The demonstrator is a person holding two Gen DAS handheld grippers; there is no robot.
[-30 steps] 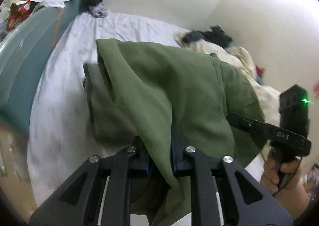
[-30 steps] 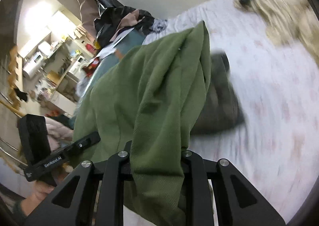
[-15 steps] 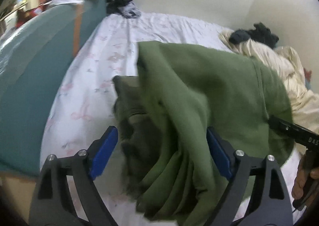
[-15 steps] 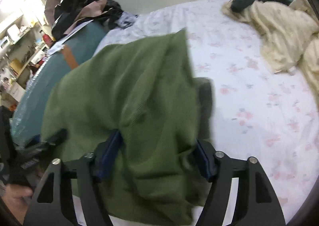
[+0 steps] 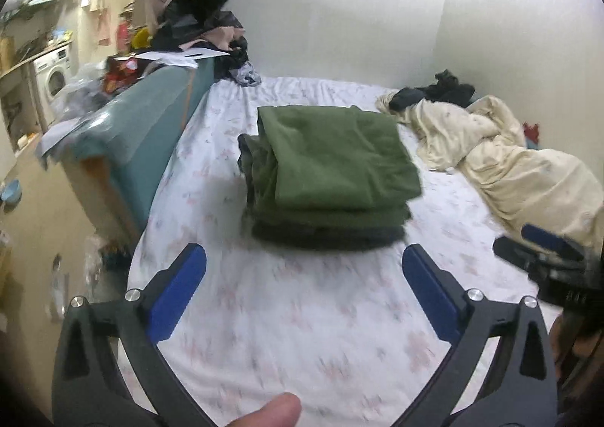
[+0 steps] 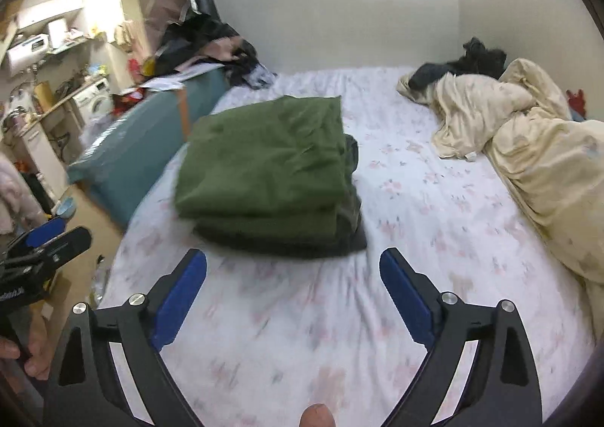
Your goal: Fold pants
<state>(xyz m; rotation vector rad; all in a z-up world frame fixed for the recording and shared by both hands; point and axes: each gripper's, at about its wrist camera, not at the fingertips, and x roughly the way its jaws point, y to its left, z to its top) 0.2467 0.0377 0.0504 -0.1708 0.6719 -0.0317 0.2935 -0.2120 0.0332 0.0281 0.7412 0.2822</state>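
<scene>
The green pants point(image 5: 332, 170) point(image 6: 264, 170) lie folded in a neat stack on the white flowered bed sheet point(image 5: 302, 314) point(image 6: 415, 219). A darker layer shows at the bottom of the stack. My left gripper point(image 5: 304, 257) hangs over the sheet, short of the stack's near edge, its jaws still opening wide with only bare sheet between the blue pads. My right gripper point(image 6: 292, 261) is likewise drawn back from the stack, jaws still opening, holding nothing. Each gripper shows at the edge of the other's view.
A cream blanket point(image 5: 509, 163) point(image 6: 528, 148) with dark clothes point(image 6: 464, 61) on it lies along the right side of the bed. A teal headboard point(image 5: 147, 132) piled with bags and clothes bounds the left. Past it are a floor and a washing machine point(image 5: 53, 80).
Both grippers let go of the green pants and opened wide. They drew back toward the near edge of the bed. The pants dropped into a folded stack on the sheet.
</scene>
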